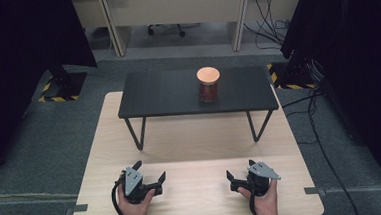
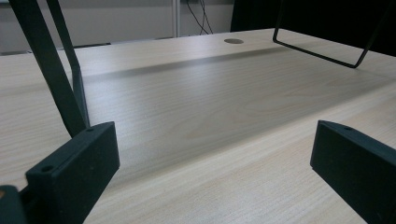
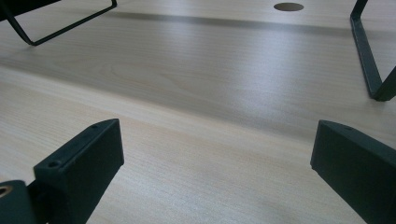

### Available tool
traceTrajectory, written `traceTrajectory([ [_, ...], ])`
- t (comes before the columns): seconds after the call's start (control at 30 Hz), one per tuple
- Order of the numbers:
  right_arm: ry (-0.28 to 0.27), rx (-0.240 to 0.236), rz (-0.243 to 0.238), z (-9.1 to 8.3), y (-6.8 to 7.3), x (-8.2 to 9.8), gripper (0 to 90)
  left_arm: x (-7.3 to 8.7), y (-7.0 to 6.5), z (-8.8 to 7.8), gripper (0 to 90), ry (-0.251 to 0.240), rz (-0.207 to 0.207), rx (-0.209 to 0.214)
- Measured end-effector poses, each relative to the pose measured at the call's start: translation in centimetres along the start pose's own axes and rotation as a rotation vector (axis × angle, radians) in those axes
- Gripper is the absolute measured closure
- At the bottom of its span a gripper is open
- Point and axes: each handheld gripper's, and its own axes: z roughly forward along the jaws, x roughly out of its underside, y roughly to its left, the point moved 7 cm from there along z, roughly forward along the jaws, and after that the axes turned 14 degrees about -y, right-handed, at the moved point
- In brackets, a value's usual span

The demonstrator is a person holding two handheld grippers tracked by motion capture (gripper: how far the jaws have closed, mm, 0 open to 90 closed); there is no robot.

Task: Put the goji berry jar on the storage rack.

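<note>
A glass jar (image 1: 208, 85) with a round wooden lid and reddish-brown contents stands upright on a small black raised shelf (image 1: 168, 96), right of its middle. Near the front of the light wooden table (image 1: 190, 137), my left gripper (image 1: 149, 170) rests open, held by a hand, its jaws spread wide over bare wood (image 2: 215, 154). To its right my right gripper (image 1: 240, 170) is also open and holds nothing, with bare tabletop between its jaws (image 3: 215, 158). Both grippers sit well in front of the shelf and the jar.
The black shelf stands on thin black wire legs (image 1: 139, 133) (image 1: 258, 127) (image 2: 60, 79) (image 3: 371, 65). A round cable hole (image 2: 233, 41) (image 3: 288, 6) is cut in the tabletop. Grey carpet surrounds the table, with cables (image 1: 321, 144) on the right.
</note>
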Motion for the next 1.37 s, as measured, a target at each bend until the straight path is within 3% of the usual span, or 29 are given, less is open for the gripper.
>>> traceTrajectory([
  [1.37, 0.007, -0.007, -0.012, 0.09, 0.06, -0.05, 2.5, 0.01, -0.02, -0.01, 0.5, -0.001, 0.003, 0.0],
])
